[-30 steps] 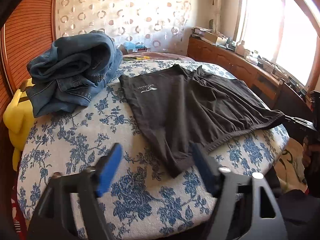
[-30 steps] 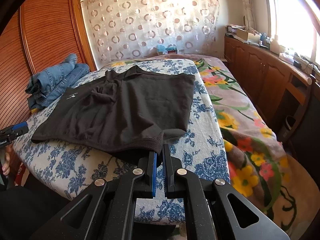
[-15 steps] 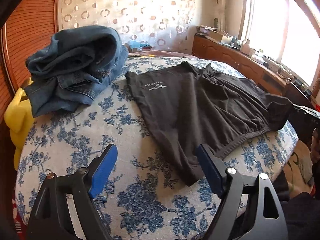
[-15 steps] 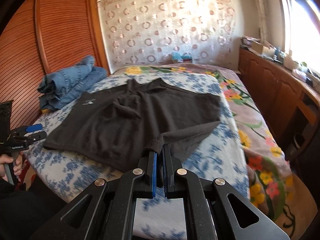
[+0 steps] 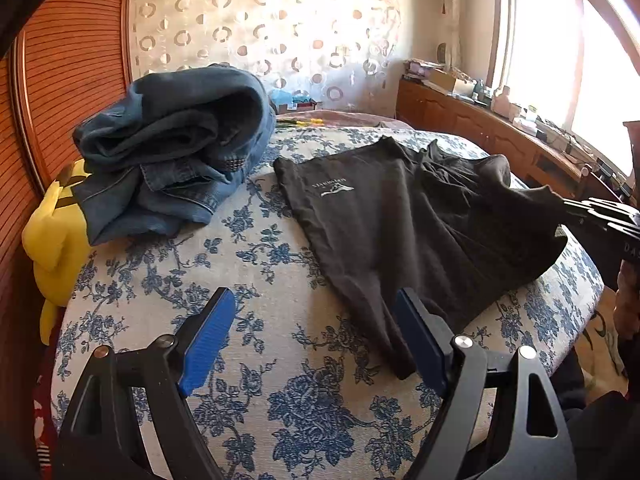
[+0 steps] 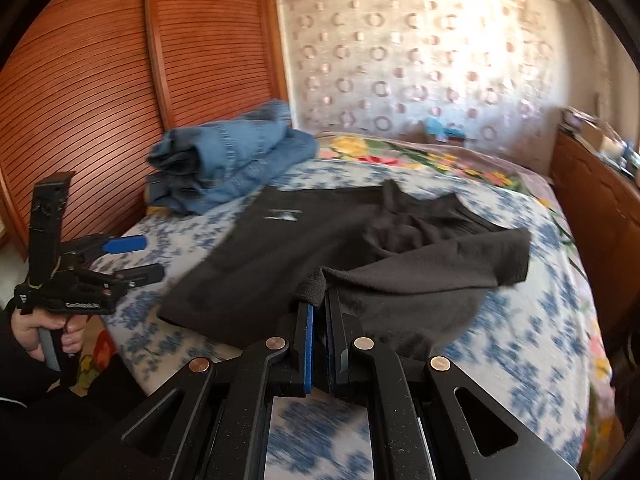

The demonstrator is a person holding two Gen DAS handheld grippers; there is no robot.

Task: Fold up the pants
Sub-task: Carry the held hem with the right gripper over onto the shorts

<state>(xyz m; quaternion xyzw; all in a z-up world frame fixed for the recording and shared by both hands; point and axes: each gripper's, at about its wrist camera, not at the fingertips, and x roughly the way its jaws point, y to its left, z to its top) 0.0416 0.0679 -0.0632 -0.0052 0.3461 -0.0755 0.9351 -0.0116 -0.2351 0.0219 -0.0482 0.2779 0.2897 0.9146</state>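
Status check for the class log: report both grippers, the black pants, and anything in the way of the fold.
Right gripper shut on black pants, corner lifted. Left gripper open, empty, near the other corner. Jeans pile beside, apart; not blocking.

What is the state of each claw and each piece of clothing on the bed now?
Right claw: shut on a corner of the black pants, lifted off the bed.
Left claw: open, holding nothing, near the other waist corner.
Black pants: mostly flat, one corner pulled up and partly folded over.
Blue jeans: bunched in a pile, not folded flat.
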